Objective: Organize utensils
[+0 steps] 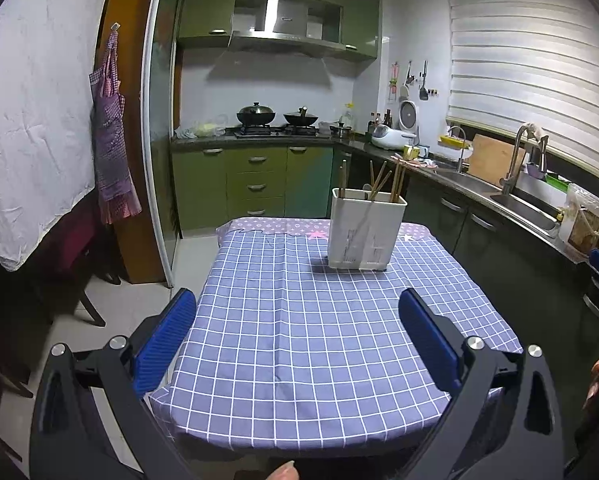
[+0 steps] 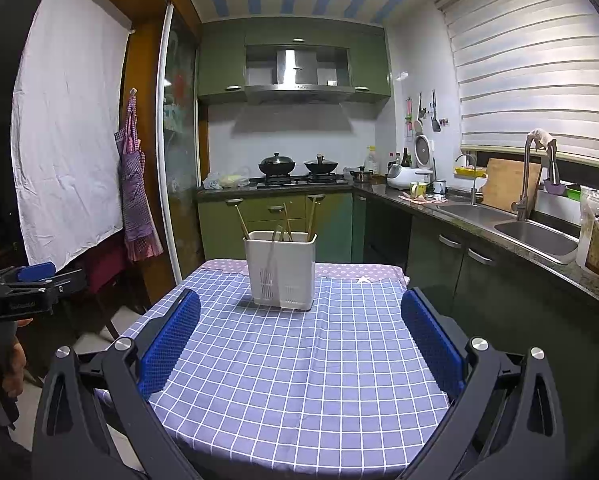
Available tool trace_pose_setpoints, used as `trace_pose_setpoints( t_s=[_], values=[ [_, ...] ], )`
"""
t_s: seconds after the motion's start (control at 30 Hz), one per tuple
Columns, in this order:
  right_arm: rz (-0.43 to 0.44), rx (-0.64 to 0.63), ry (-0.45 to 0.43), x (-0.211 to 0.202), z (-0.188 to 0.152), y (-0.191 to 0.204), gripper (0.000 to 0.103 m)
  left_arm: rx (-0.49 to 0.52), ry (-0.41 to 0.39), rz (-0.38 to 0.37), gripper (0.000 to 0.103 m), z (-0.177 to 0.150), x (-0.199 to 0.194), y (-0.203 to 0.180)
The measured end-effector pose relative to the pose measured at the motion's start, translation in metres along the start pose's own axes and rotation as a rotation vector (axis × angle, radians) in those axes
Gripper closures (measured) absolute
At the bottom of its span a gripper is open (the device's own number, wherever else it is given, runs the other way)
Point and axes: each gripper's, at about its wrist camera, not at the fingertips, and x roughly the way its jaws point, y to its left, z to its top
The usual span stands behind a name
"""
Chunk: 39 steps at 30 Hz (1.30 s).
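A white utensil holder (image 1: 365, 232) stands on the far part of the table with the blue checked cloth (image 1: 299, 340). Several wooden chopsticks (image 1: 379, 182) and a pale spoon stick up out of it. In the right wrist view the holder (image 2: 281, 270) stands at the far middle of the table (image 2: 299, 380) with chopsticks (image 2: 287, 218) in it. My left gripper (image 1: 297, 300) is open and empty, held over the near table edge. My right gripper (image 2: 299, 300) is open and empty, short of the holder. The left gripper also shows at the left edge of the right wrist view (image 2: 31, 276).
A kitchen counter with a double sink (image 2: 531, 232) and a tap runs along the right. A stove with two woks (image 1: 275, 118) stands at the back. A purple apron (image 1: 111, 132) hangs left, above dark chairs (image 1: 79, 272). A white sheet covers the left wall.
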Motion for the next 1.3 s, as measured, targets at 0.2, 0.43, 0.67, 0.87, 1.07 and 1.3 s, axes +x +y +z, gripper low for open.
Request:
trace_pose_setpoints(
  t_s=[0.2, 0.43, 0.67, 0.87, 1.07, 1.3],
  values=[
    [0.002, 0.001, 0.0, 0.0006, -0.0003, -0.0009, 0.004, 0.005, -0.011, -0.005, 0.007, -0.0003, -0.002, -0.0015],
    [0.004, 0.001, -0.001, 0.0013, -0.0003, -0.0021, 0.004, 0.024, -0.018, 0.004, 0.007, -0.0023, -0.003, -0.0072],
    [0.006, 0.001, 0.005, 0.002, -0.0014, -0.0028, 0.004, 0.023, -0.016, 0.007, 0.007, -0.0041, -0.0022, -0.0064],
    [0.01, -0.003, 0.01, 0.004, -0.001, -0.0027, 0.004, 0.022, -0.008, 0.014, 0.007, -0.007, 0.0006, -0.0053],
    [0.009, -0.003, 0.01, 0.004, -0.002, -0.0021, 0.004, 0.022, -0.012, 0.019, 0.007, -0.0081, -0.0003, -0.0049],
    [0.01, -0.003, 0.01, 0.0044, -0.0024, -0.0015, 0.004, 0.013, -0.004, 0.022, 0.007, -0.0067, 0.001, -0.0036]
  ],
)
